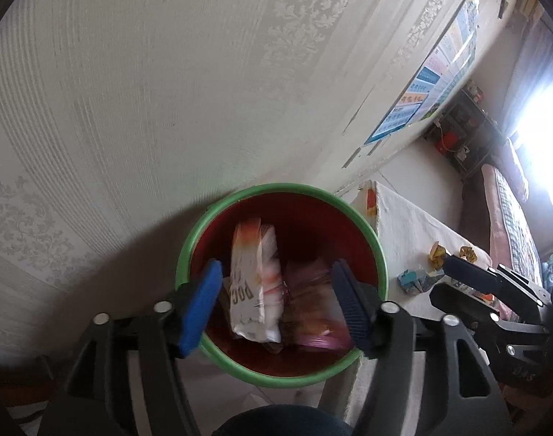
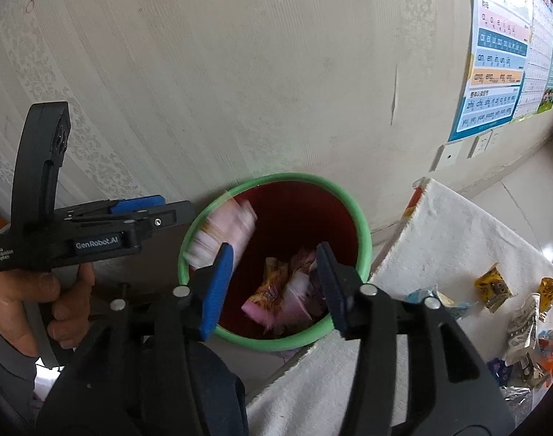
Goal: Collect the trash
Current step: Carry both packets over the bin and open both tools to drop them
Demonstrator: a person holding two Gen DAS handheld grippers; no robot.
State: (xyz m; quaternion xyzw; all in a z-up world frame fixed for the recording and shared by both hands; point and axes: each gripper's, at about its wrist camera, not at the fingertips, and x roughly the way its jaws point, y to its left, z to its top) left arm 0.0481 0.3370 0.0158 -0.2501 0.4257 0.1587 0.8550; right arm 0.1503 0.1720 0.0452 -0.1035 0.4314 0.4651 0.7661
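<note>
Both grippers: black plastic frames w/ triangular cut-outs, silver round bolt heads at finger pivots.
Left gripper (image 1: 276,301): blue pads, one smooth, other ribbed & darker navy.
Right gripper (image 2: 274,285): same build, bright blue pad + dark navy pad.
From right wrist view, left unit's side shows white "GenRobot.AI" lettering, small white text block, tall black curved upright, pistol-type grip.
Hand (image 2: 33,305) on that grip, grey sleeve at edge of frame.

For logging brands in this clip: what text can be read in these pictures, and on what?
"GenRobot.AI": left tool body.
"Data Acquisition System": same body, tiny.
"zhi chi shi": wall poster; other rows too small.
"POC": white packet in bin, partly hidden.
Table wrappers: unreadable.
</note>
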